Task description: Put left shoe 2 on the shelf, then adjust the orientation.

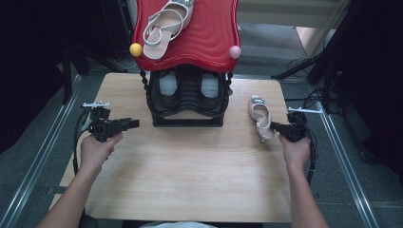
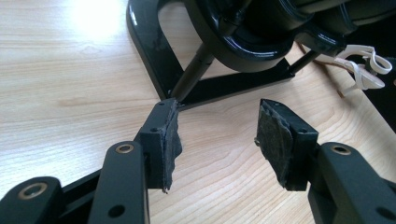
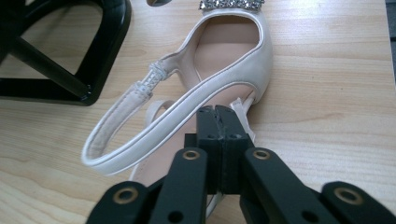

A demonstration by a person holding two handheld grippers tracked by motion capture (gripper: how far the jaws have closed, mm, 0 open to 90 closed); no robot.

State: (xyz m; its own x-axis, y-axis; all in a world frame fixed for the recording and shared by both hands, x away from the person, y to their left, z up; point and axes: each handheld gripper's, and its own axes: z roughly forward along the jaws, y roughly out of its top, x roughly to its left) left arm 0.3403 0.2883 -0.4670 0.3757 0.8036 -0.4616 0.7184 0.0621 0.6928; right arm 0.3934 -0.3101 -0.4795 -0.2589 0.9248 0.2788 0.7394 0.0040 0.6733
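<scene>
Pale leather marks the sandal lying on the wooden table to the right of a black shoe rack in the high view, toe toward the far edge, heel toward the person. The right gripper sits at the heel end, touching the sandal; the left gripper hovers well apart from it, on the other side of the rack, pointing at the rack's base. A matching sandal rests on the rack's red top.

From the left gripper view, the left gripper stands with its jaws spread wide and nothing between the pads, bare table below and the rack's black foot just ahead; straps of the sandal show beyond the rack at far right.

From the right gripper view, the right gripper has its jaws pressed together over the rear of the sandal, just behind the heel strap; whether anything is pinched cannot be told.
</scene>
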